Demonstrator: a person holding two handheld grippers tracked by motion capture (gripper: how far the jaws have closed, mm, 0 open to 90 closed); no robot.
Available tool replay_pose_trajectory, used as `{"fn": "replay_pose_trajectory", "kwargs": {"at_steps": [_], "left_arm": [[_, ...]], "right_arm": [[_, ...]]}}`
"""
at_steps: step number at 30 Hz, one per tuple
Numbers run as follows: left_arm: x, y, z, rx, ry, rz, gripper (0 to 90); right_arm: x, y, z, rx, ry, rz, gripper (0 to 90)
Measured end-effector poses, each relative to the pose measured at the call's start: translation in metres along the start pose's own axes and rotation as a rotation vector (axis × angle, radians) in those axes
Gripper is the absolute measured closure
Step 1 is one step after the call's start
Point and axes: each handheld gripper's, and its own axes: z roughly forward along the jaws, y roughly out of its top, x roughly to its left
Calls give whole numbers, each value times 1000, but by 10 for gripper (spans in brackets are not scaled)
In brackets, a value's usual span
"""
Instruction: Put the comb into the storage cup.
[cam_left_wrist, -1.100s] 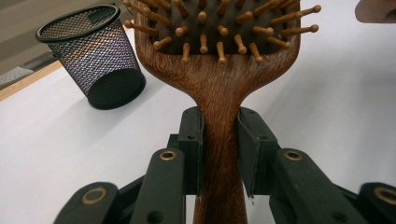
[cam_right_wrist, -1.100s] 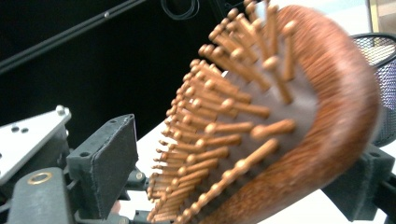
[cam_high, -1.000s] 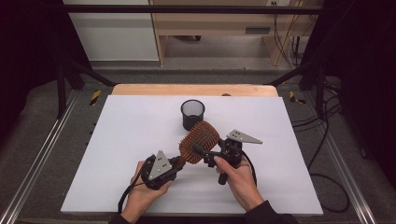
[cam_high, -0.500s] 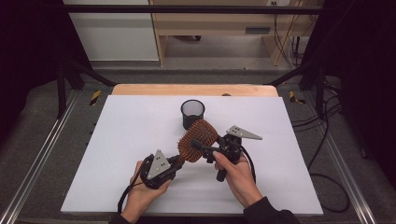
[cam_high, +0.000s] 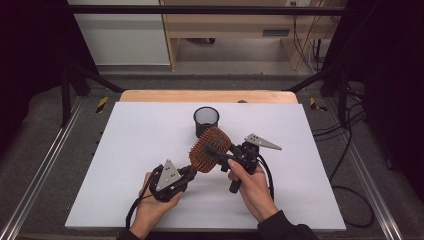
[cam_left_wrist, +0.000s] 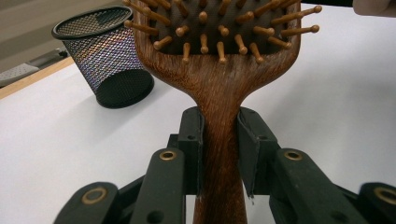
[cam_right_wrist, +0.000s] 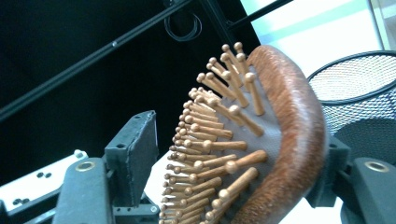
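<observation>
A white table top (cam_high: 150, 150) with a pale wood strip along its far edge stands in a dim room framed by black rails, with a light cabinet and a wooden bench behind.

In the left gripper view the left gripper (cam_left_wrist: 220, 140) has both black jaws pressed flat against the neck of a wooden paddle hairbrush (cam_left_wrist: 219, 88), clamped on the handle just below the head. In the high view the same joint is small and partly hidden under the grey three-cornered plate (cam_high: 168, 174). In the right gripper view the right gripper (cam_right_wrist: 233, 154) has its jaws set wide on either side of the brush head: one jaw lies against the rounded wooden back, the other stands clear of the ball-tipped bristles (cam_right_wrist: 210, 140), so they are apart and not closed on it.

From above, the left hand (cam_high: 150, 207) lies low near the table's front edge with its gripper (cam_high: 187, 172) angled up and to the right; the right hand (cam_high: 255, 187) holds its gripper (cam_high: 220, 155) pointing left toward the head. The brush (cam_high: 209, 150) is lifted off the surface between them, bristles tilted upward.

A black mesh pen cup (cam_high: 206, 121) stands upright just behind the brush head, apart from it. Cables (cam_high: 350, 165) trail off the table's right side.
</observation>
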Motion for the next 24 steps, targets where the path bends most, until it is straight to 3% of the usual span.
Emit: {"fn": "replay_pose_trajectory", "kwargs": {"at_steps": [5, 14, 24], "left_arm": [[2, 0, -1, -12, -1, -17, 728], [6, 1, -4, -24, -5, -51, 729], [9, 2, -7, -46, -9, -91, 730]], "right_arm": [[2, 2, 1, -23, -2, 18, 400], [12, 5, 8, -33, -14, 26, 454], [28, 14, 15, -10, -37, -27, 506]]}}
